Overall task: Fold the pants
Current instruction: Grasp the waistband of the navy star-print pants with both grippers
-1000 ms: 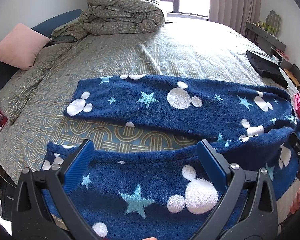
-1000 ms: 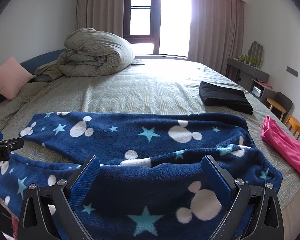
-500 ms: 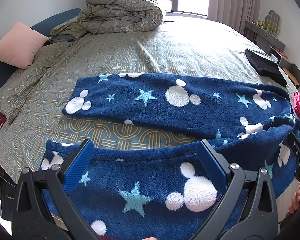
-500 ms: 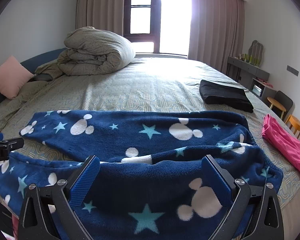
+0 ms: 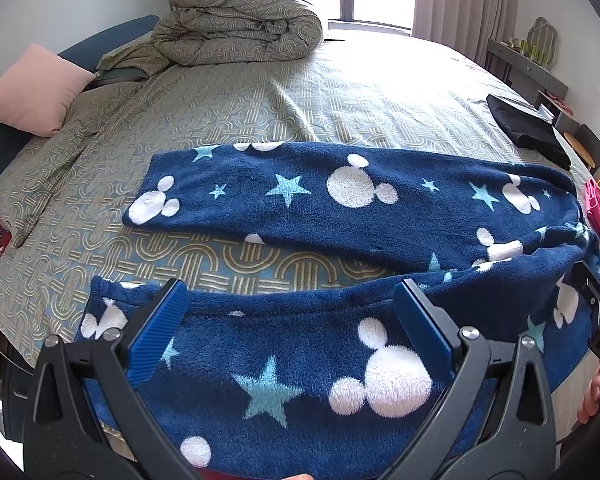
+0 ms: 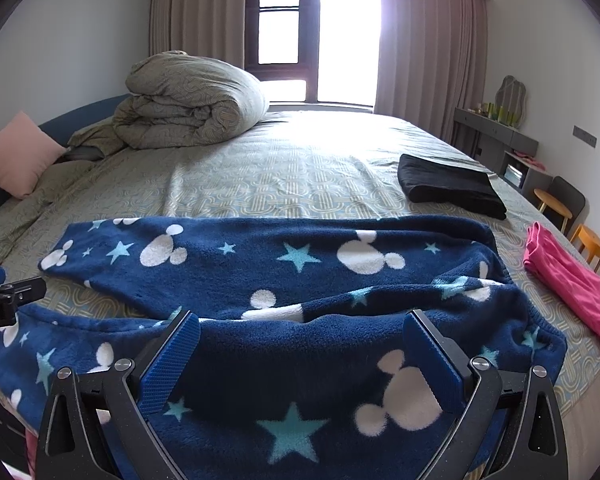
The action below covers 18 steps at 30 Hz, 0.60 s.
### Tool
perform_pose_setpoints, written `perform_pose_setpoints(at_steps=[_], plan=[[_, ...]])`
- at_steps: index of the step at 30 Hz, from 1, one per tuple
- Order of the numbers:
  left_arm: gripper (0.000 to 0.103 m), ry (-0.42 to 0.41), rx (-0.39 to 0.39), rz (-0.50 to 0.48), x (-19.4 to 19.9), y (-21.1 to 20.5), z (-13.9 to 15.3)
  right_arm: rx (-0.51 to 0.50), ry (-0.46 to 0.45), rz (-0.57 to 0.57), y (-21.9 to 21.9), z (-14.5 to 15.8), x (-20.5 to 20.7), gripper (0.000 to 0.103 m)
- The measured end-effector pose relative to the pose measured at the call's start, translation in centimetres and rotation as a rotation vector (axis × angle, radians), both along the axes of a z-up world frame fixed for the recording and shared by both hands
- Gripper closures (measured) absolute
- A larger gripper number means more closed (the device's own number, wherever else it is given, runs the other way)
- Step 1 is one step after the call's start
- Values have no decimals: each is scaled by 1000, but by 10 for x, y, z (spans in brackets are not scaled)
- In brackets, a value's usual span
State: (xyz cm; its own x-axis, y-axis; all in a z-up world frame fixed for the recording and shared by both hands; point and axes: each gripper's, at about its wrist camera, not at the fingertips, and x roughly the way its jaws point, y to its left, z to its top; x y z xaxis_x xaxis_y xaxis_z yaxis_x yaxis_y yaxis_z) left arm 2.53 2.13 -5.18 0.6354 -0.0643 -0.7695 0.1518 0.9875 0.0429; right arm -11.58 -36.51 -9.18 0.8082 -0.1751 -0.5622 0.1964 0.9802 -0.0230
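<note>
The folding has barely begun — the pants (image 5: 340, 200) lie spread across the near side of the bed (image 5: 260, 92), the legs parted with bedspread showing between them, no fold made. The fleece is navy, thick and soft-looking, with white mouse heads and pale stars. Both the left gripper (image 5: 296, 328) and right gripper (image 6: 300, 352) stand wide open over the near leg — holding nothing.

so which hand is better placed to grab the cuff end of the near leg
Left, probably. Its tongs are open over the near leg of the pants, with the cuff just to their left. The right tongs, also open, sit nearer the waistband end.
</note>
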Motion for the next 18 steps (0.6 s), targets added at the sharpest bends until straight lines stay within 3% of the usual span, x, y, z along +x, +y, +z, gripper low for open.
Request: perform_pose_setpoints(at_steps=[18], plan=[[1,6,-4,-12,-11,0,-1,4,-2,-3,3,1,-4,0]])
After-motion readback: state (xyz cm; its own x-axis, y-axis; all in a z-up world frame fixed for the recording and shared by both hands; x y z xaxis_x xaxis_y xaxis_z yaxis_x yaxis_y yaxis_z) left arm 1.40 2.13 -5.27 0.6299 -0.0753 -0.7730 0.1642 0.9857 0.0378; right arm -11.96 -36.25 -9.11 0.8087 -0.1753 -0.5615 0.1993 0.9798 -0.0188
